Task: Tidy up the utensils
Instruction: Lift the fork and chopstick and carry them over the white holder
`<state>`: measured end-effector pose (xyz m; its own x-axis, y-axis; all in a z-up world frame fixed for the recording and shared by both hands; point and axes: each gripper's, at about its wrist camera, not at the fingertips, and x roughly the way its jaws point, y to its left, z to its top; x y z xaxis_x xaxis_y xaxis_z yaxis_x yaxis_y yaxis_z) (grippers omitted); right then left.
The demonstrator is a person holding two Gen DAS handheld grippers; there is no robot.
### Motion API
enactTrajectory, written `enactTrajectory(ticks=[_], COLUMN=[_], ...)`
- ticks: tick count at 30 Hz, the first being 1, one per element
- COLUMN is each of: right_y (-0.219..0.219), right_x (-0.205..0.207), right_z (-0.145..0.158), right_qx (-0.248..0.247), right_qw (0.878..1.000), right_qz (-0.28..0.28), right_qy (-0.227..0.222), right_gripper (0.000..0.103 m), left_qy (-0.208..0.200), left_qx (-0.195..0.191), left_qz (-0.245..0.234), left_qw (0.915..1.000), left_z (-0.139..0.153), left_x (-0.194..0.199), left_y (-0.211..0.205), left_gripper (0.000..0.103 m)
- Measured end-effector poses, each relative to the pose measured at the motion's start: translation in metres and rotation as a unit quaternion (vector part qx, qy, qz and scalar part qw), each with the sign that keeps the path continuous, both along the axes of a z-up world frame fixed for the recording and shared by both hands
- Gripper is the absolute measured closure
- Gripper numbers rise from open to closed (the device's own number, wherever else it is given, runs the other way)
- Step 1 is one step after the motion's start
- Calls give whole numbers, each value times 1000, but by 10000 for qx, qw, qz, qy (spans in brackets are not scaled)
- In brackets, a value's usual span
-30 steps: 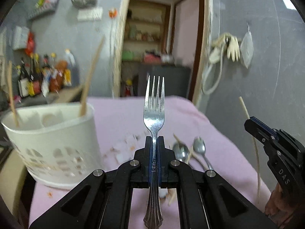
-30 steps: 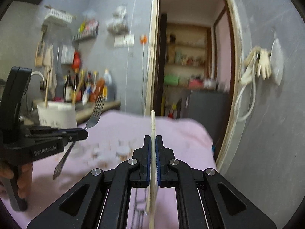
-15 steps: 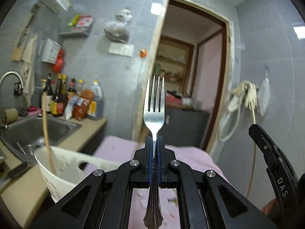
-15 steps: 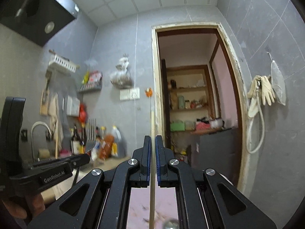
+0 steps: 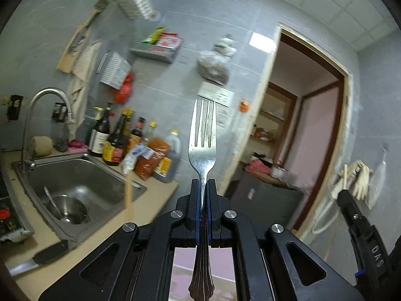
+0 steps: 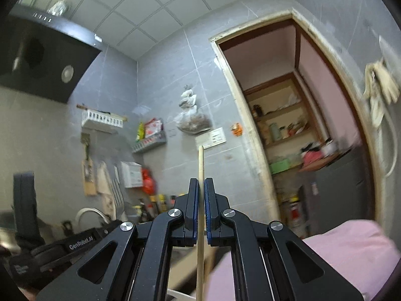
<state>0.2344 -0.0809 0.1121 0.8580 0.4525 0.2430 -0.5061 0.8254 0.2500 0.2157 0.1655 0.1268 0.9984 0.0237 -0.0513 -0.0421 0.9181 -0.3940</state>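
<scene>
My left gripper [image 5: 203,181] is shut on a silver fork [image 5: 202,135], tines up, its ornate handle running down between the fingers. My right gripper [image 6: 201,181] is shut on a pale wooden chopstick [image 6: 200,160] that stands upright through the jaws. The right gripper's body [image 5: 361,228] shows at the right edge of the left wrist view, and the left gripper's body [image 6: 62,245] at the lower left of the right wrist view. A blurred wooden stick [image 5: 128,193] rises in front of the sink; the white utensil holder is out of view.
A steel sink [image 5: 75,188] with a spoon in a bowl and a curved tap [image 5: 45,97] lies left. Sauce bottles [image 5: 125,140] line the counter. A knife [image 5: 32,260] rests at the counter's near edge. The pink-covered table [image 6: 345,248] is lower right; a doorway [image 6: 288,125] stands beyond.
Both grippers have risen and rolled, still holding the fork and the chopstick. The white utensil holder and the table's spoons have dropped out of view; the sink, counter and ceiling now show.
</scene>
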Motion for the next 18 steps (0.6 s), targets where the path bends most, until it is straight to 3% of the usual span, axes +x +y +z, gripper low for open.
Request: enactTrajectory(ticks=[7, 18], right_y=[26, 45], right_x=[11, 23], right_z=[-1, -29], right_qx=[76, -348], right_qw=[9994, 9986], right_qz=[169, -271], right_qy=[-287, -282], right_gripper=[100, 100], left_qy=[-33, -149], left_qx=[-378, -186], left_qz=[344, 626], left_qw=[9987, 9978], left_z=[-19, -43], left_x=[3, 9], left_y=[31, 13], left_gripper=[101, 101])
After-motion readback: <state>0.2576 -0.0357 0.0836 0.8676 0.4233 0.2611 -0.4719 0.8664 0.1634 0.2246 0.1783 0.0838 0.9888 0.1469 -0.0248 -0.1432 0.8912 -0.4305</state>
